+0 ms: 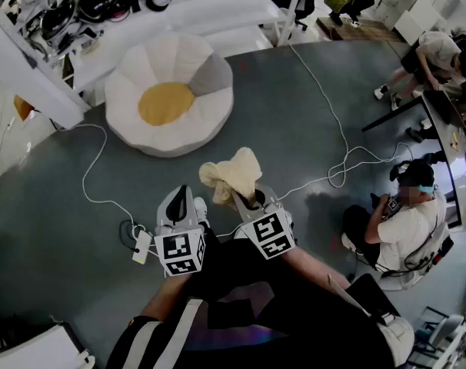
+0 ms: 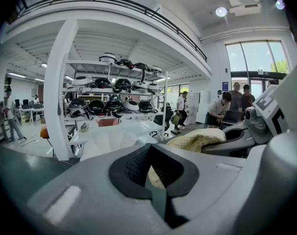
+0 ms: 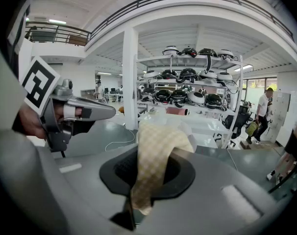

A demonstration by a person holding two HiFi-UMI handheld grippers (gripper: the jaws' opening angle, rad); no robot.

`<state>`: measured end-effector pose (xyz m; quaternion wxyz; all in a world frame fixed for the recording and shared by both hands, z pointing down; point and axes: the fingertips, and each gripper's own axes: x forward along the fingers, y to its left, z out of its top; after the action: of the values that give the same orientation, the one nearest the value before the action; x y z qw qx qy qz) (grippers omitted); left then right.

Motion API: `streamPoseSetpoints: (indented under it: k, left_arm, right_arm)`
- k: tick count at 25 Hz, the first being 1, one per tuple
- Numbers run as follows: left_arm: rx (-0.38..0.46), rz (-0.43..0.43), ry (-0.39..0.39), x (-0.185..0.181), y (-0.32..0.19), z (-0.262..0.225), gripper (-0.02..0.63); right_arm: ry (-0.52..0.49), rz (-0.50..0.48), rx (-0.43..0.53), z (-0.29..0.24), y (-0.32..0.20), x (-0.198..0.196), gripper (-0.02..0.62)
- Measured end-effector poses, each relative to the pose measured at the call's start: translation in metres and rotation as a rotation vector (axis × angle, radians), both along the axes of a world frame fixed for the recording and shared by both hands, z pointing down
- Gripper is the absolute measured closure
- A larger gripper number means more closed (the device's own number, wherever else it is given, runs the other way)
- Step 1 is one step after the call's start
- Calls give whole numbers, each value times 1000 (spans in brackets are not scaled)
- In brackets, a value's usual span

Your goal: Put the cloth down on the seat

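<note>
The seat is a round white floor cushion with a yellow centre and one grey wedge, lying on the grey floor ahead and to the left. A pale yellow checked cloth hangs bunched from my right gripper, which is shut on it above the floor, short of the seat. In the right gripper view the cloth rises out of the closed jaws and folds over. My left gripper is beside it on the left, shut with nothing in it. The left gripper view shows the cloth just to its right.
White cables run across the floor, and a power strip lies by my left foot. A person sits on the floor at the right. Shelves of helmets stand behind the seat, and a white pillar is to its left.
</note>
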<state>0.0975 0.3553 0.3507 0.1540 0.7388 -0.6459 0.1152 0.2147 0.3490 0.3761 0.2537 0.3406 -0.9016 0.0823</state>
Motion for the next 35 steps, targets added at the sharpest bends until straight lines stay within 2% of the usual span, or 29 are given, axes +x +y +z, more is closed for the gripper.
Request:
streamPoseSetpoints:
  k: [18,27,35]
  left_arm:
    - [-17,-20,15,-21,-8,9,605]
    - [-34,3,34,-23,-38,24,604]
    - [-13,35,42,-50,-106,18,605]
  right_arm:
    - [2,-15,-13,3,-9,-22,554]
    - [-1,15,-36,15,-37,-25,554]
    - [6,54,-26,11,-98,-52,554]
